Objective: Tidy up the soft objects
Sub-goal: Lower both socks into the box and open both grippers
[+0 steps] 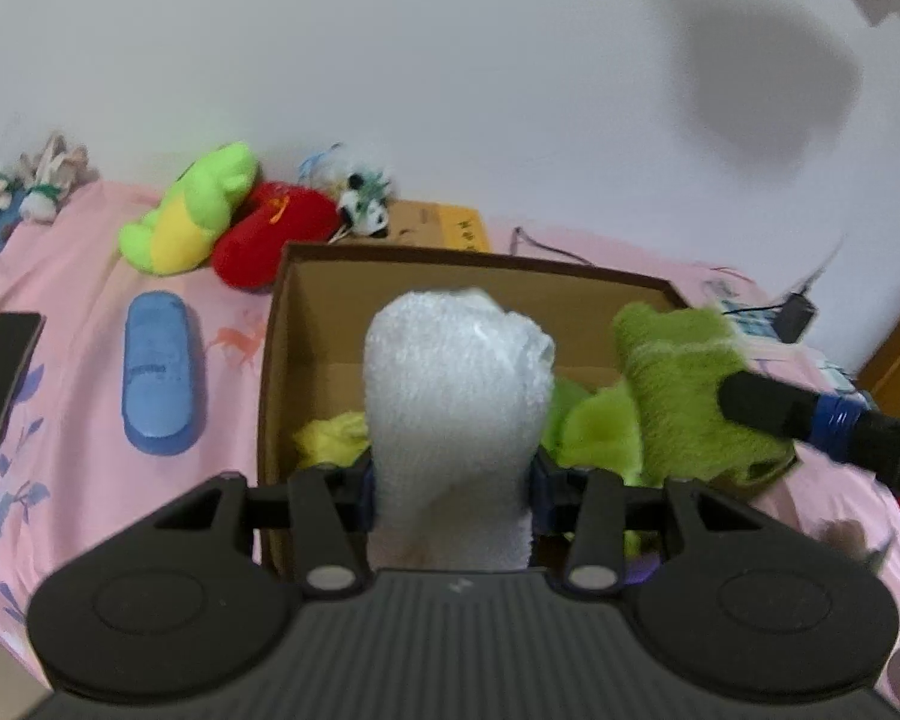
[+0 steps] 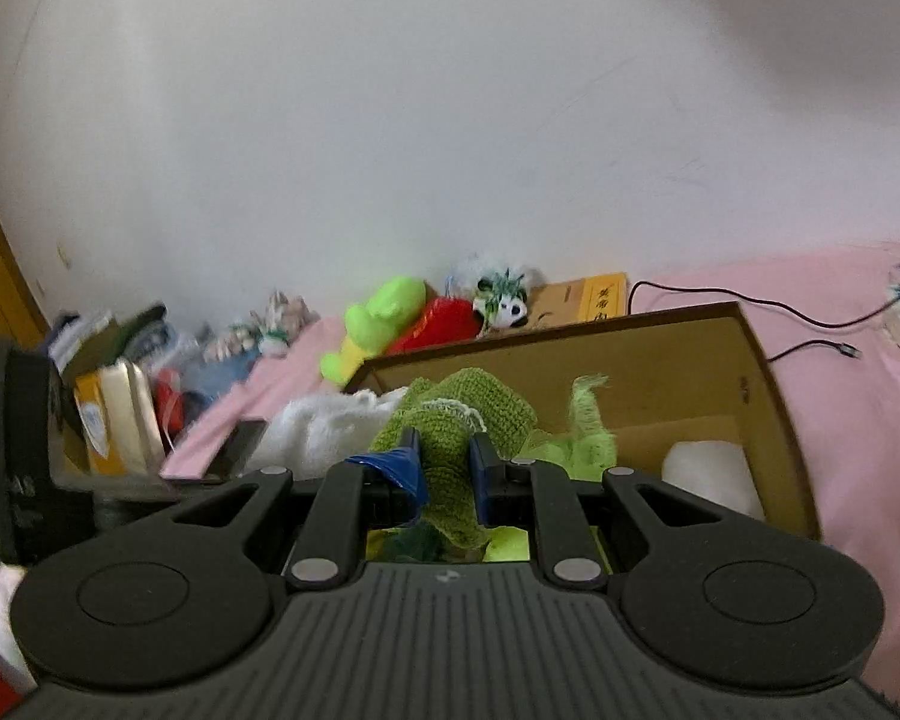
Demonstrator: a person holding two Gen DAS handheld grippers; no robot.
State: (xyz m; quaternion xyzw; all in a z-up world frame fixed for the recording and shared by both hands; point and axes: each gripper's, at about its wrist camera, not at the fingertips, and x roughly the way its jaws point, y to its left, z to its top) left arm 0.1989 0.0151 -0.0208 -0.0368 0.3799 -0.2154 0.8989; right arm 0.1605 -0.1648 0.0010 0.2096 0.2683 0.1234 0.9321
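My left gripper (image 1: 453,480) is shut on a white fluffy towel (image 1: 456,384), which stands up between the jaws over the near edge of an open cardboard box (image 1: 450,255). My right gripper (image 2: 445,444) is shut on a green knitted cloth (image 2: 468,414) and holds it over the same box (image 2: 570,330). In the left wrist view that green cloth (image 1: 678,384) hangs at the right, with a black finger (image 1: 768,402) of the right gripper pressed on it. Yellow cloth (image 1: 336,438) and light green cloth (image 1: 594,420) lie inside the box. The white towel (image 2: 324,426) shows left of the green cloth.
The box sits on a pink bedsheet (image 1: 90,300). Behind it lie a green and yellow plush (image 1: 192,210), a red plush (image 1: 270,234), a panda plush (image 1: 363,204) and a yellow book (image 1: 444,225). A blue case (image 1: 159,372) and a black phone (image 1: 0,384) lie left; cables (image 2: 810,324) right.
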